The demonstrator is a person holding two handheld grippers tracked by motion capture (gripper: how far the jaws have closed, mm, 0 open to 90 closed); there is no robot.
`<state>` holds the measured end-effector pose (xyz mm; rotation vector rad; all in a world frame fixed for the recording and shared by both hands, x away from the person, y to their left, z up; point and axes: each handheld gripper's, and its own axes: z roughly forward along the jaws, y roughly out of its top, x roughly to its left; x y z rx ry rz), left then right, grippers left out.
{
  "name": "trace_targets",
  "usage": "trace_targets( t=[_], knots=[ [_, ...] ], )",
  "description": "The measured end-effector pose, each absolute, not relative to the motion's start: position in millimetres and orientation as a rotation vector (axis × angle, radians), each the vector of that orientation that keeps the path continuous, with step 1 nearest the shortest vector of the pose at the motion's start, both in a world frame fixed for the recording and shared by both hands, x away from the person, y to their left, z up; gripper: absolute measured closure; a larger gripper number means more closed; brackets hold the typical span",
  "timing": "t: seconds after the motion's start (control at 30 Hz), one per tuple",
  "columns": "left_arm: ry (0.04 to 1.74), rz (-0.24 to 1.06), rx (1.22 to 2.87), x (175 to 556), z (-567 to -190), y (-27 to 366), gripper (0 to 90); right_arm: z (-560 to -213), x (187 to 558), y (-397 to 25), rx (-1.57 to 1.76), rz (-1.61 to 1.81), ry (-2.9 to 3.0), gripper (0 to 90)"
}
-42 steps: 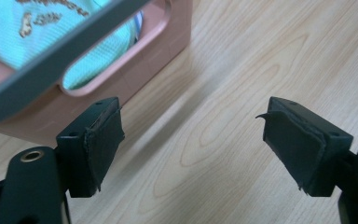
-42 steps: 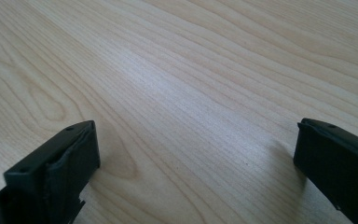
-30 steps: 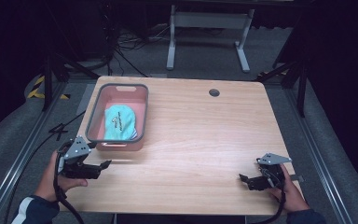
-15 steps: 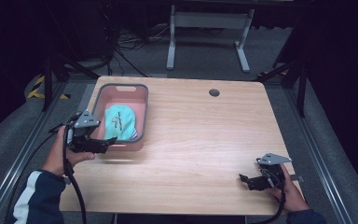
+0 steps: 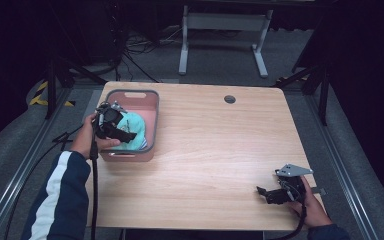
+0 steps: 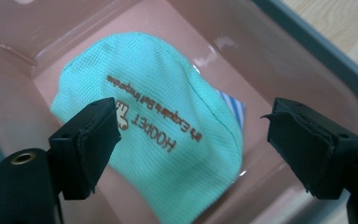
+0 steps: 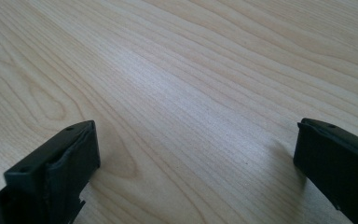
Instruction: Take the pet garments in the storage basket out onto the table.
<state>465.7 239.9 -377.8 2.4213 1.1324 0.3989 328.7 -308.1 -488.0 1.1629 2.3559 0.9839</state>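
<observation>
From the high view, nothing looked finished yet: the mint green pouch [image 5: 132,131] was lying in the pink tub [image 5: 150,107] near the far left corner of the worktop [image 5: 220,150], so I'd guess the job was to get it out and the pick-up itself hadn't happened. The left tongs [image 5: 116,127] were over the tub with the forearm reaching in from the lower left and the hand wrapped round the handle just at the tub's near rim, tips pointing across the pouch. The right tongs [image 5: 265,192] sat low near the front right corner of the worktop, well apart from the tub, hand behind them, looking parked. In the left gripper view the left tongs [image 6: 193,149] were spread wide, both jaws clear of the fabric, straddling the pouch [image 6: 158,140], which lay on the floor of the tub [image 6: 307,60] with brown lettering across it and a striped bit peeking out at one edge; I couldn't tell how high above it the jaws were. In the right gripper view the right tongs [image 7: 196,168] were also wide with nothing between them, just bare wood [image 7: 191,70] close underneath.
</observation>
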Motion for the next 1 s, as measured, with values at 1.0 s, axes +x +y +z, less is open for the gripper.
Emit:
trace_targets(
  t=[1.0],
  knots=[
    [1.325, 0.193, 2.669, 524.3, -434.0, 227.9, 17.1, -488.0, 328.6, -308.4, 1.16, 0.984, 2.358, 0.4]
  ],
)
